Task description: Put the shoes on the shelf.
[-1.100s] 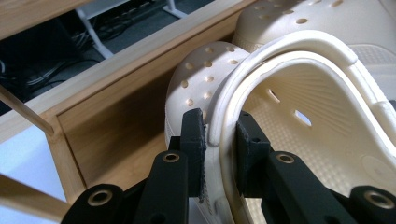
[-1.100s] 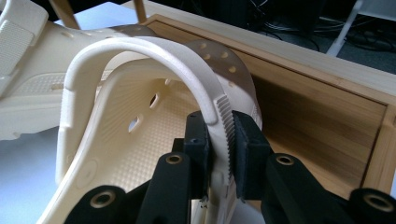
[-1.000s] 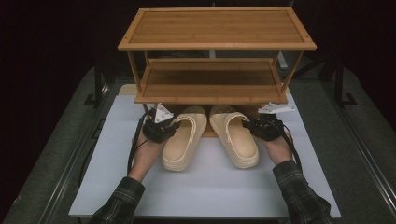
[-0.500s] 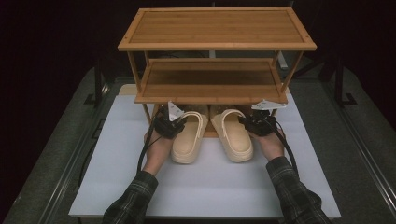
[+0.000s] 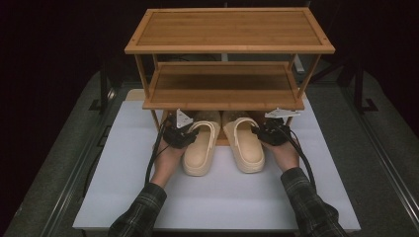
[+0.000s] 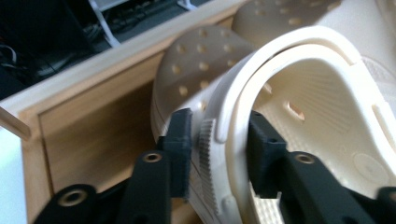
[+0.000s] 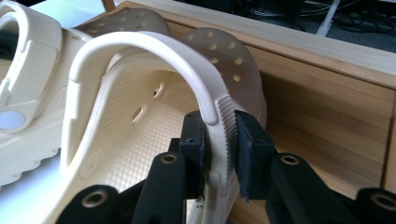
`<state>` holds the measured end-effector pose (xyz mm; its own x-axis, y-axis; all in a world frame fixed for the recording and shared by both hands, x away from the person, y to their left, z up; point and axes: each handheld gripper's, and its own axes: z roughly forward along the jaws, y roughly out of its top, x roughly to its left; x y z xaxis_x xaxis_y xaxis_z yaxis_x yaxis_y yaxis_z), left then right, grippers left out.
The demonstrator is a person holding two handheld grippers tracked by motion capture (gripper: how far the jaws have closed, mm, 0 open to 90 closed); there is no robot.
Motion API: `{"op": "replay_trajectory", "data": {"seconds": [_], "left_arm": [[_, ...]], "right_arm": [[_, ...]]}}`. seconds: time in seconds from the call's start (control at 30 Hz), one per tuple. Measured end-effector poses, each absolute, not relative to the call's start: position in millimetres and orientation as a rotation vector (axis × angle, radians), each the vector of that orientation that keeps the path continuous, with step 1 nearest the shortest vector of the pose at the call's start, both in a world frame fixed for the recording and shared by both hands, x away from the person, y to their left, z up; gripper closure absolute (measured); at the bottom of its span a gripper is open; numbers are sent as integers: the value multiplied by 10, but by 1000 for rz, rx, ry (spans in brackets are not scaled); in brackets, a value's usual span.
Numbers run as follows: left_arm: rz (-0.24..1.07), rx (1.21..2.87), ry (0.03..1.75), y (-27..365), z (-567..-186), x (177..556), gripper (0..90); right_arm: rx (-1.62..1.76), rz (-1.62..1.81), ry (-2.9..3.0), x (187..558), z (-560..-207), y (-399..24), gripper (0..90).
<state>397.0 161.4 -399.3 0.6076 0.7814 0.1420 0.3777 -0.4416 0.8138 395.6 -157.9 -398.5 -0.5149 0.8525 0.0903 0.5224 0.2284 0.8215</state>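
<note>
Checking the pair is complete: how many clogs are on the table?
2. The left clog and the right clog lie side by side on the white mat, toes under the bamboo rack. None looks hidden.

Both claws, left (image 5: 187,129) and right (image 5: 260,131), reach forward (jaws just easing apart).

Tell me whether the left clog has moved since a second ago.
Yes. The left clog has slid forward, away from the person: its toe now sits under the wooden rack, its heel farther from the mat's near edge.

Dark room, grey floor (image 5: 380,163)
</note>
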Motion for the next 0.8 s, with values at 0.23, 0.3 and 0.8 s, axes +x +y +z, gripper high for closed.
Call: {"op": "replay_trajectory", "data": {"seconds": [0.23,0.3,0.8], "left_arm": [[564,2066,891,1685,-3966,3931,462],[542,2075,870,1722,-3925,3890,397],[309,2073,804,2058,-3885,3448,69]], "right_arm": [[1285,1220,2167,3929,-3976,-1589,510],[1279,1252,2164,3893,-3946,-1633,485],[1249,1355,2327,3432,-3886,-1916,208]]}}
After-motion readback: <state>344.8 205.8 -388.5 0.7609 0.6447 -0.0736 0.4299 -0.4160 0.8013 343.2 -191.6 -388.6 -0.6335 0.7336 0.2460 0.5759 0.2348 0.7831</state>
